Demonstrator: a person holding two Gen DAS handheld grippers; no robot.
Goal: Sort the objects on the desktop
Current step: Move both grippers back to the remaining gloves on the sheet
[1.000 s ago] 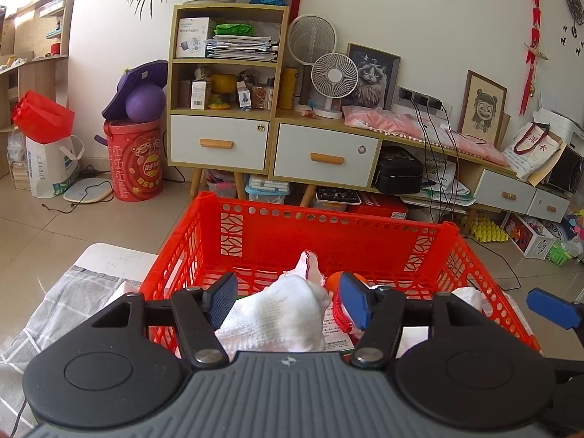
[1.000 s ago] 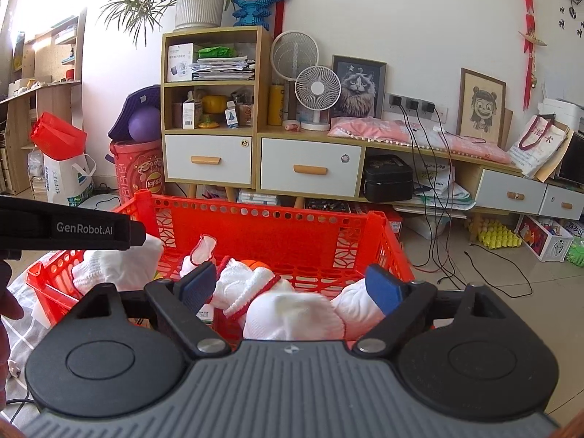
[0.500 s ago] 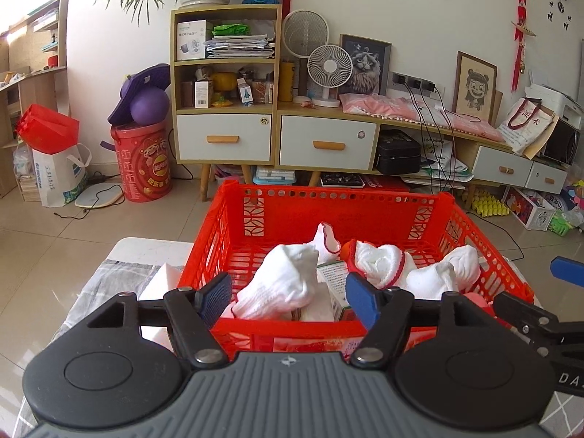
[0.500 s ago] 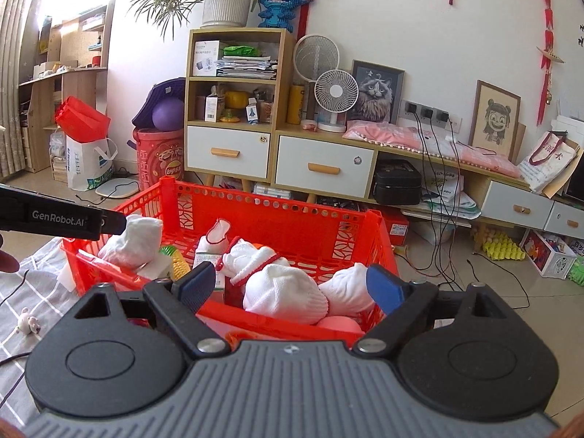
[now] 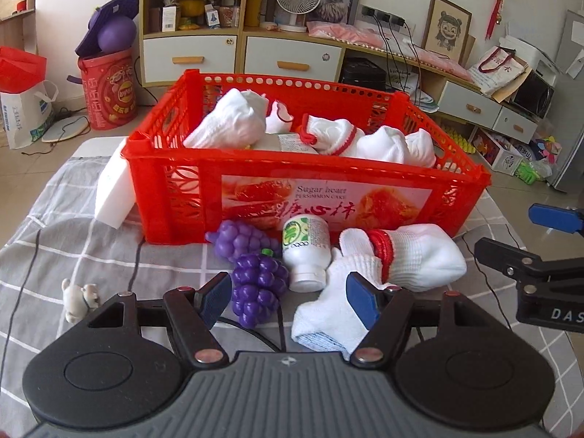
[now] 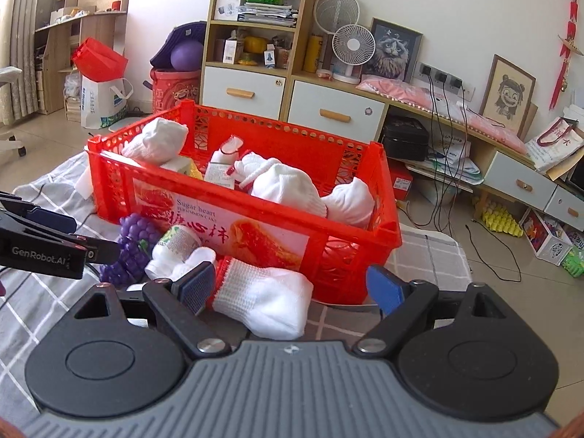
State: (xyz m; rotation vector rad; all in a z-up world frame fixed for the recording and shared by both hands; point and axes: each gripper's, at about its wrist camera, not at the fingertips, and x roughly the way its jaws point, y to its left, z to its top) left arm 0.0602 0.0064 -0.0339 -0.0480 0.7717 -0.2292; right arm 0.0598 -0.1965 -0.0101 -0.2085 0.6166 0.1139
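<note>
A red plastic basket (image 5: 182, 179) (image 6: 350, 255) stands on the grey checked cloth, holding several white gloves and a small box. In front of it lie purple toy grapes (image 5: 255, 284) (image 6: 135, 241), a white bottle (image 5: 304, 252) (image 6: 175, 244) on its side, and white gloves with red cuffs (image 5: 419, 255) (image 6: 266, 299). My left gripper (image 5: 288, 297) hovers open above the grapes and a glove, holding nothing. My right gripper (image 6: 292, 288) is open too, its fingers either side of a white glove without touching it.
A white foam block (image 5: 113, 189) leans on the basket's left side. A small grey toy (image 5: 78, 295) and a black cable (image 5: 135, 266) lie on the cloth. Beyond the table are a shelf cabinet (image 5: 193, 18), drawers and floor clutter.
Both grippers have pulled back and dropped from above the basket to the table in front of it. The grapes, bottle and loose gloves have come into view. Both stay open.
</note>
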